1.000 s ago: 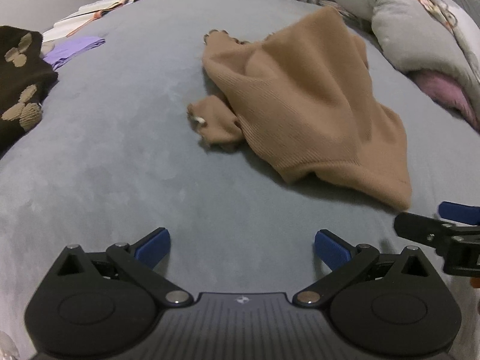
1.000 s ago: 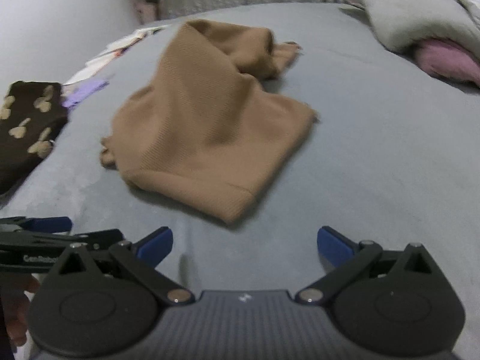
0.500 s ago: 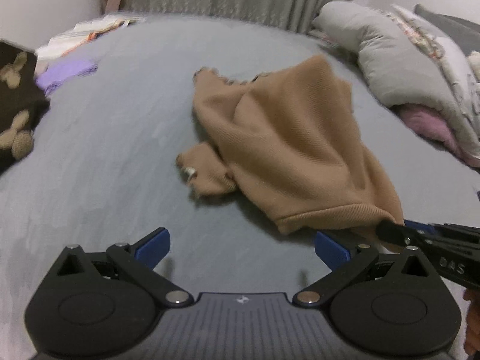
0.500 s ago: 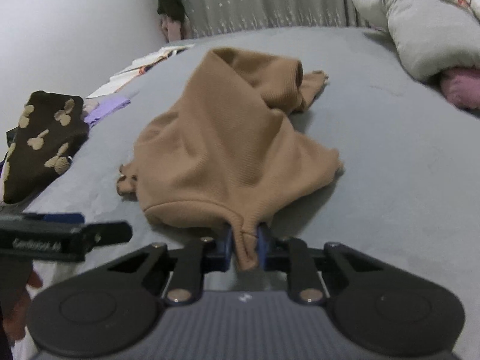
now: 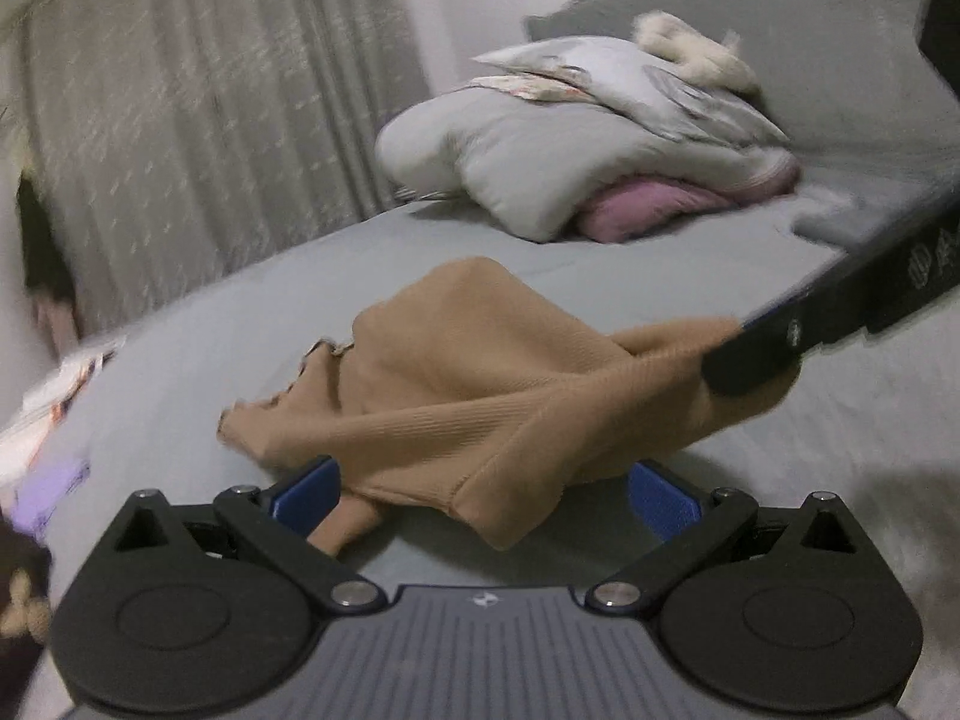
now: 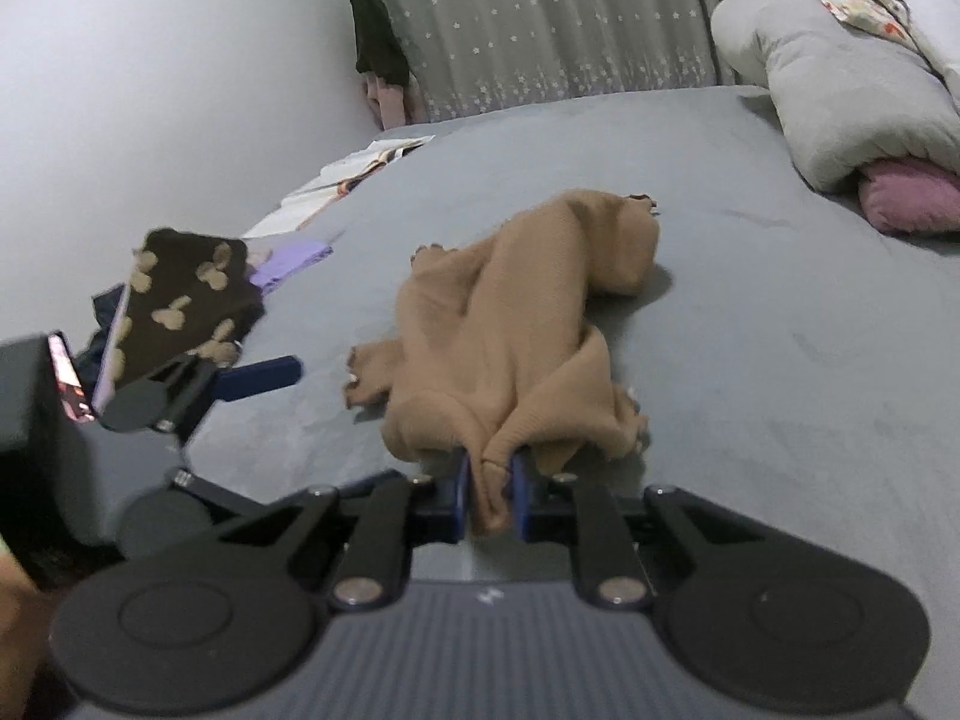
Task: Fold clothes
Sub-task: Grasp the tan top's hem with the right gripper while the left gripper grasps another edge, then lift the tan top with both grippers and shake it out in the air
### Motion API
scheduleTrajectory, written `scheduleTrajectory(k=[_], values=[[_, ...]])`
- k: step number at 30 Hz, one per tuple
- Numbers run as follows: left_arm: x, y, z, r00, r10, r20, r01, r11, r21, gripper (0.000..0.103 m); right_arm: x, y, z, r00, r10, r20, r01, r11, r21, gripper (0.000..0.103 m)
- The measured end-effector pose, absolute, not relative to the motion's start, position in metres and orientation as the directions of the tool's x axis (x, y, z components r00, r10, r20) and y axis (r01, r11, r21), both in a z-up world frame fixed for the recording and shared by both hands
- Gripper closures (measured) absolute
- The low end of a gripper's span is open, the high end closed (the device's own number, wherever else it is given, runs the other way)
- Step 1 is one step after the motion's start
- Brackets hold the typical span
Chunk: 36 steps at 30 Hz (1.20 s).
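Observation:
A tan ribbed knit garment (image 6: 528,312) lies crumpled on the grey bed (image 6: 780,360). My right gripper (image 6: 489,495) is shut on its near hem and lifts that edge off the bed; it shows in the left wrist view (image 5: 750,360) as a black arm holding the cloth at the right. My left gripper (image 5: 483,495) is open, with its blue pads either side of the hanging tan garment (image 5: 456,396). The cloth drapes between the pads without being pinched. The left gripper also shows in the right wrist view (image 6: 240,384), open, at the left.
A brown garment with tan prints (image 6: 180,306) and a purple cloth (image 6: 288,258) lie at the bed's left edge, beside papers (image 6: 354,174). A grey duvet (image 6: 852,96) over a pink pillow (image 6: 906,198) sits at the far right. A curtain (image 6: 540,18) hangs behind.
My right gripper, shut on the hem, has lifted and pulled the garment toward me. My left gripper has moved in and tilted up, so the cloth now hangs between its open pads.

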State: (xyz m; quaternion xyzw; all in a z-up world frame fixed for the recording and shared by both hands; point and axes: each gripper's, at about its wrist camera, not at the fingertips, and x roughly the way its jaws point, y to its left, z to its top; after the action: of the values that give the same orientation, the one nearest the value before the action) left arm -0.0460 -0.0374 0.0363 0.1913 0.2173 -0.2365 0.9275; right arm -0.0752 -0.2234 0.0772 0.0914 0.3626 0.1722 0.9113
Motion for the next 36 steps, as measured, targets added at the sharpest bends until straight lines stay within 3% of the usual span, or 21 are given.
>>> scheduleTrajectory(k=[2,5,11,14,16,17,19,23,29,36], values=[[-0.048,-0.046,0.036,0.79,-0.359,-0.498,0.534,0.802,0.269,0.006,-0.085,-0.232,0.086,0.679,0.386,-0.624,-0.24,0.92,0.308,0.09],[-0.058,-0.065,0.038,0.8,-0.349,-0.487,0.537,0.779,0.324,0.022,-0.099,-0.242,0.103,0.687,0.386,-0.616,-0.233,0.92,0.316,0.09],[-0.083,-0.099,0.051,0.809,-0.406,-0.425,0.575,0.694,0.433,0.024,-0.109,-0.246,0.125,0.666,0.437,-0.605,-0.262,0.896,0.359,0.09],[-0.085,-0.107,0.055,0.792,-0.426,-0.436,0.601,0.669,0.437,0.055,-0.107,-0.247,0.13,0.648,0.476,-0.594,-0.276,0.874,0.399,0.09],[-0.081,-0.106,0.059,0.777,-0.426,-0.464,0.613,0.68,0.402,0.083,-0.104,-0.246,0.13,0.651,0.471,-0.596,-0.275,0.878,0.392,0.087],[-0.079,-0.104,0.06,0.78,-0.417,-0.466,0.605,0.694,0.39,0.086,-0.102,-0.246,0.131,0.652,0.468,-0.597,-0.275,0.879,0.389,0.08],[-0.074,-0.096,0.063,0.79,-0.39,-0.472,0.578,0.731,0.363,0.087,-0.101,-0.248,0.131,0.667,0.455,-0.59,-0.27,0.885,0.378,0.074],[-0.057,-0.063,0.069,0.822,-0.321,-0.471,0.479,0.837,0.265,0.087,-0.101,-0.257,0.13,0.724,0.398,-0.563,-0.239,0.911,0.337,0.031],[-0.035,-0.007,0.059,0.829,-0.237,-0.506,0.334,0.936,0.109,0.088,-0.083,-0.256,0.101,0.746,0.269,-0.609,-0.182,0.962,0.202,0.029],[0.001,0.052,0.03,0.815,-0.155,-0.558,0.177,0.984,-0.014,0.087,-0.066,-0.214,0.056,0.735,0.212,-0.644,-0.299,0.954,-0.028,0.029]])
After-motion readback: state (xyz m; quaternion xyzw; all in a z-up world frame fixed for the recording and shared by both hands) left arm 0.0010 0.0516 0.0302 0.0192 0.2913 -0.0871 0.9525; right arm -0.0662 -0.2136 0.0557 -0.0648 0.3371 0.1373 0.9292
